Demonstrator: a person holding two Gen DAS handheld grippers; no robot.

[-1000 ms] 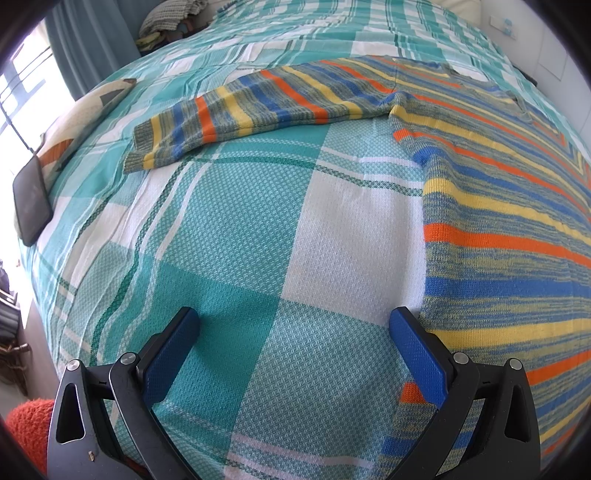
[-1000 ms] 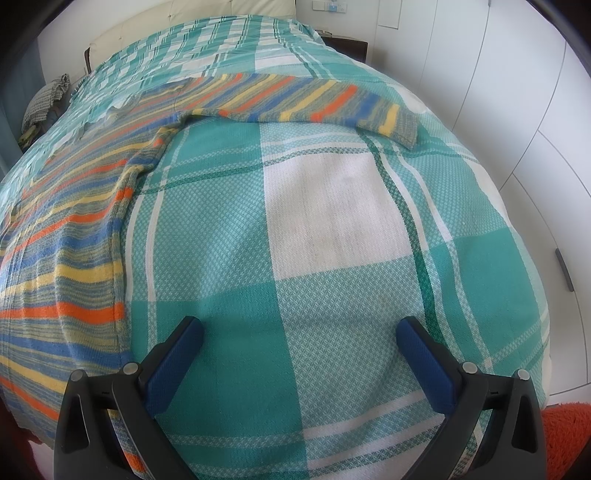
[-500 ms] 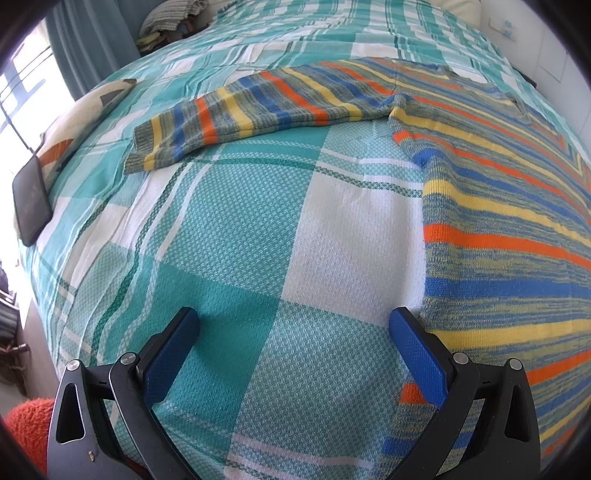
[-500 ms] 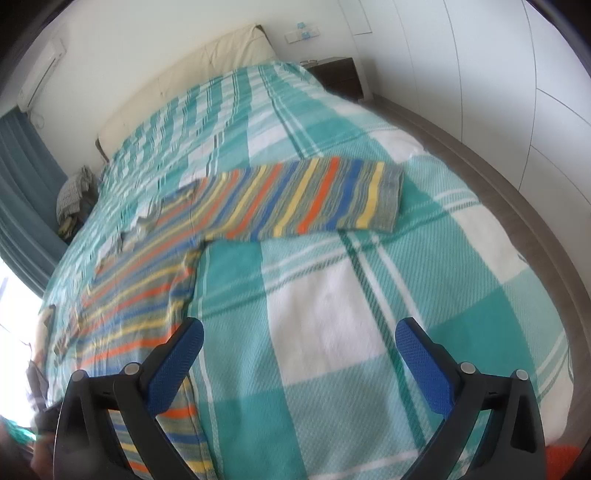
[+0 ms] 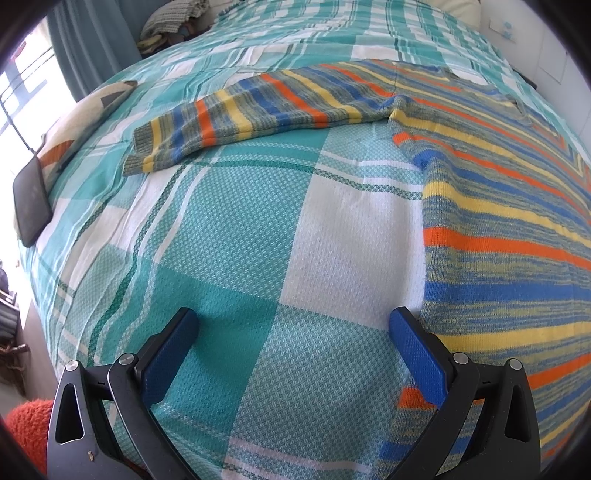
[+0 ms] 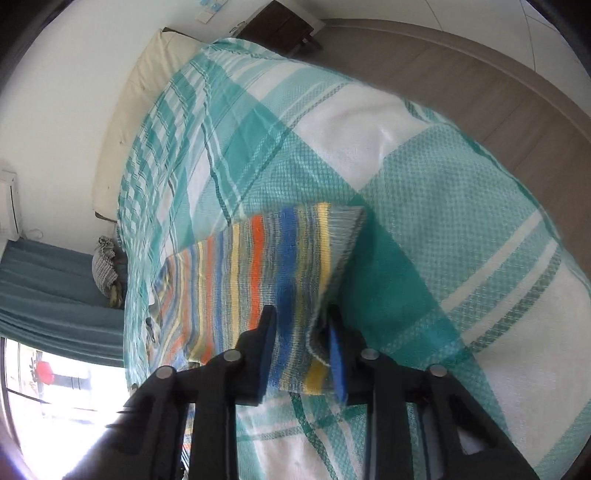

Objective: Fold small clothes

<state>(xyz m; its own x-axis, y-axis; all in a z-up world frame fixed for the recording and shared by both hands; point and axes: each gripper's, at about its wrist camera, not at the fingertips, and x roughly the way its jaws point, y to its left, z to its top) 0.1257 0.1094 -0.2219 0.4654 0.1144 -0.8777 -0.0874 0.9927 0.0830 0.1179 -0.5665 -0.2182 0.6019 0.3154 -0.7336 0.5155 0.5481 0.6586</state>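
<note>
A striped knit sweater [image 5: 498, 206] in blue, yellow and orange lies flat on the teal plaid bedspread [image 5: 258, 240]. Its left sleeve [image 5: 240, 110] stretches out to the left. My left gripper [image 5: 293, 328] is open and empty, low over the bedspread just left of the sweater's side hem. In the right wrist view my right gripper [image 6: 301, 325] has its jaws narrowed around the cuff end of the sweater's right sleeve [image 6: 266, 258]. The sleeve lies between the blue pads [image 6: 336, 354], and the frame is blurred.
A dark tablet [image 5: 31, 199] and a patterned pillow [image 5: 85, 122] lie at the bed's left edge. Folded clothes [image 5: 170, 22] sit at the far corner by the blue curtain. An orange rug [image 5: 26, 424] lies on the floor. The headboard [image 6: 147, 74], a nightstand [image 6: 280, 26] and wood floor show in the right view.
My right gripper moved forward to the right sleeve's cuff, tilted, and closed from wide open onto it. My left gripper stayed in place, open.
</note>
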